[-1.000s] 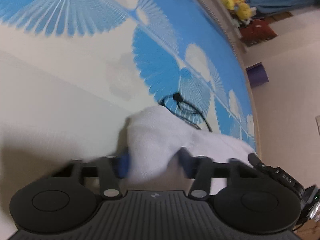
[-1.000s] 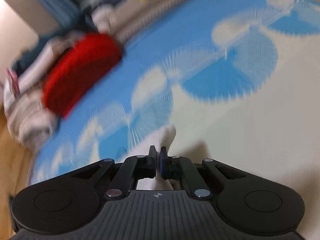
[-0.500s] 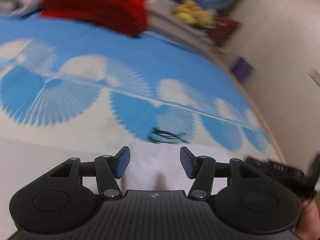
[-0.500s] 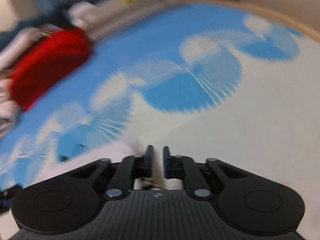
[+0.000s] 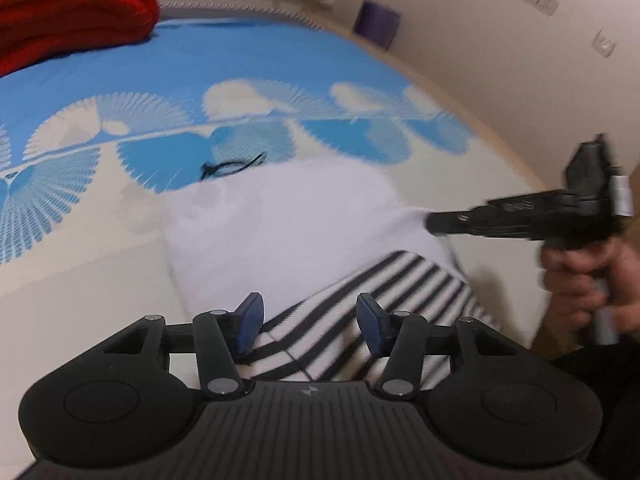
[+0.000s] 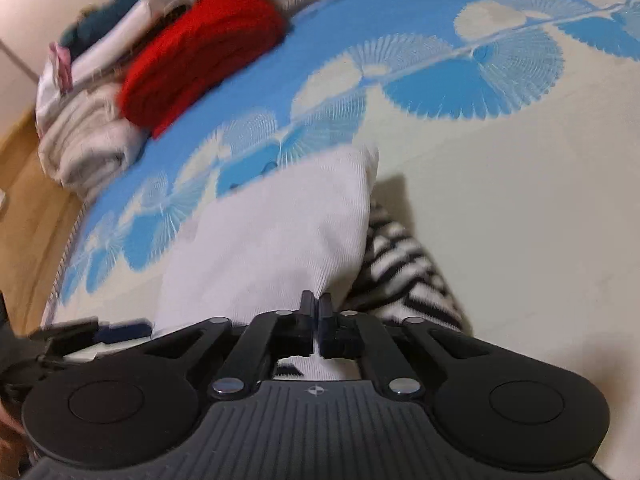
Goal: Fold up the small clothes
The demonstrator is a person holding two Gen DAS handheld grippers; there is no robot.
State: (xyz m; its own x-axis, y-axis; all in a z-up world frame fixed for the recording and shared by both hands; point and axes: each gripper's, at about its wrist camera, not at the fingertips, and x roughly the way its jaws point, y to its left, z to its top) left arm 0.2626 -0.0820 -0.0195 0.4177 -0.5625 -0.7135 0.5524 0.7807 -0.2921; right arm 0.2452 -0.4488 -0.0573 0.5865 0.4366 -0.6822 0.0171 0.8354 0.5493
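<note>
Hovering with its jaws apart and closing a little, nothing pinched between the blue pads, the left gripper (image 5: pixel 310 328) looks down on a striped black-and-white garment (image 5: pixel 384 304) half covered by a soft white garment (image 5: pixel 280 224), both lying on a blue-and-cream fan-patterned bedspread (image 5: pixel 240 60). Only this view shows the thin black cord (image 5: pixel 232 166) past the white cloth and the person's hand (image 5: pixel 588 280) at the right. The right wrist view alone shows the right gripper (image 6: pixel 316 308) pressed shut on the ribbed white cloth's near edge, plus folded cream towels (image 6: pixel 88 140) beside a fuzzy red blanket (image 6: pixel 200 52).
</note>
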